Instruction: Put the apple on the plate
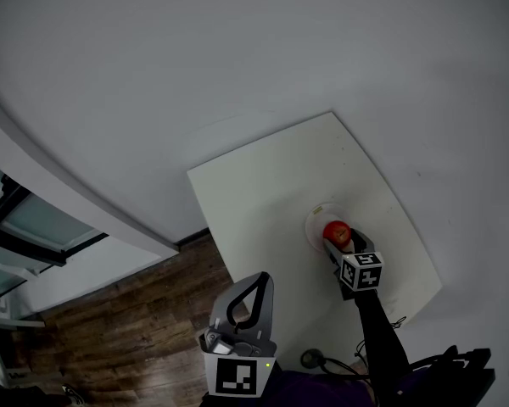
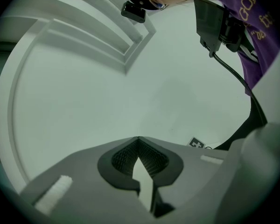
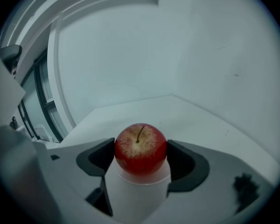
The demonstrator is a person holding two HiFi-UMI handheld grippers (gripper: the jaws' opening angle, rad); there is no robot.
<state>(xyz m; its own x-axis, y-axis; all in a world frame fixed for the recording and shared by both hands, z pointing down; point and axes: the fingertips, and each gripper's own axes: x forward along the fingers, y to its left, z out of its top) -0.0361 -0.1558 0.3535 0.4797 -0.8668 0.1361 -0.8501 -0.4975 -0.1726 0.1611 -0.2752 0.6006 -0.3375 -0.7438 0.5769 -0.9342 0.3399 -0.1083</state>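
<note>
Almost done: right gripper point(image 3: 140, 149) clamps the apple point(image 3: 140, 146) at the plate point(image 3: 137, 190), four o'clock in the head view; only release remains. Left gripper point(image 2: 138, 141) has its jaws together, empty.

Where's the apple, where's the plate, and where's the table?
apple point(image 3: 141, 148): right gripper view, middle of its red skin.
plate point(image 1: 315, 220): head view, bare left rim.
table point(image 1: 263, 195): head view, bare top.
</note>
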